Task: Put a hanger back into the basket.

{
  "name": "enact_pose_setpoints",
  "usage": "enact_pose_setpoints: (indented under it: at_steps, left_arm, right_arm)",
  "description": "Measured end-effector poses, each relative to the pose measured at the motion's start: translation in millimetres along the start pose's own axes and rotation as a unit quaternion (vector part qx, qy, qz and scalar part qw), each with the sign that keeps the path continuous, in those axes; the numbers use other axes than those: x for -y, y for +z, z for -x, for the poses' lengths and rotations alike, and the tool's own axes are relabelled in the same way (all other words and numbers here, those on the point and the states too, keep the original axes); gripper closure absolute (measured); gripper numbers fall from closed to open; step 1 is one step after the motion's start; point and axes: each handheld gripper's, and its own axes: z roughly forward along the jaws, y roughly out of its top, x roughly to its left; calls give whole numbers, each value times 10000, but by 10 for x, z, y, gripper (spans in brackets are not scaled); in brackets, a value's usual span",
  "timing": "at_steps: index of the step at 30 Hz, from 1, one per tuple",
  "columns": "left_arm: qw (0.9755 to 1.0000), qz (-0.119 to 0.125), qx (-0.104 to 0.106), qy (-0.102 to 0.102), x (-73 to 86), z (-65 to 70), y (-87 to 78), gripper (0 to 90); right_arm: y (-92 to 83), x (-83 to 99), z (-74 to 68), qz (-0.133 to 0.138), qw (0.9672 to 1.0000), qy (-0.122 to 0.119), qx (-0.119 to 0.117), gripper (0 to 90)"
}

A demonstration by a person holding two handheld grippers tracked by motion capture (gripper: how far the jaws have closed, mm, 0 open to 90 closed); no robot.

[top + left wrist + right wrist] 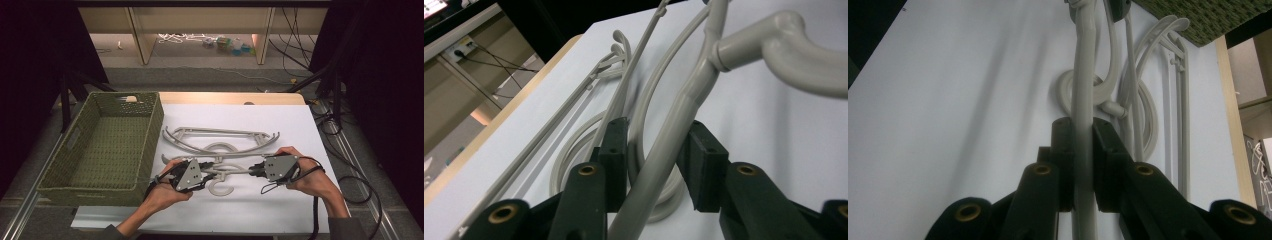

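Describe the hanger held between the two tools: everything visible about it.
The held hanger is pale grey, smooth plastic by its look, with thin rounded arms and a thick hook that curls toward the person. It lies level just over the white table, nearer the person than the other hangers. The right tool is clamped on one arm. The left tool brackets the other arm, its pads not pressing it.

Between our left tongs (pixel 206 171) and right tongs (pixel 252 171) runs the grey hanger (pixel 227 171), blocking a straight pass. Just beyond both lie more hangers (pixel 220 136), and the green basket (pixel 107 145) walls off the side outward of the left tongs. Toward us, and outward of the right tongs, the table (pixel 300 125) lies bare.
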Motion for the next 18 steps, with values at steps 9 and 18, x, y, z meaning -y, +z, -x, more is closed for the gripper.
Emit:
enact_pose_setpoints:
  at_steps: [9, 18]
  left_arm:
    - [9978, -314, 227, 540, -115, -7, -38, 748]
    - [9947, -449, 631, 679, -296, 50, -65, 792]
  right_arm:
    - [-24, 49, 35, 237, 9996, 177, -19, 802]
    - [1, 128, 55, 165, 9985, 524, -44, 755]
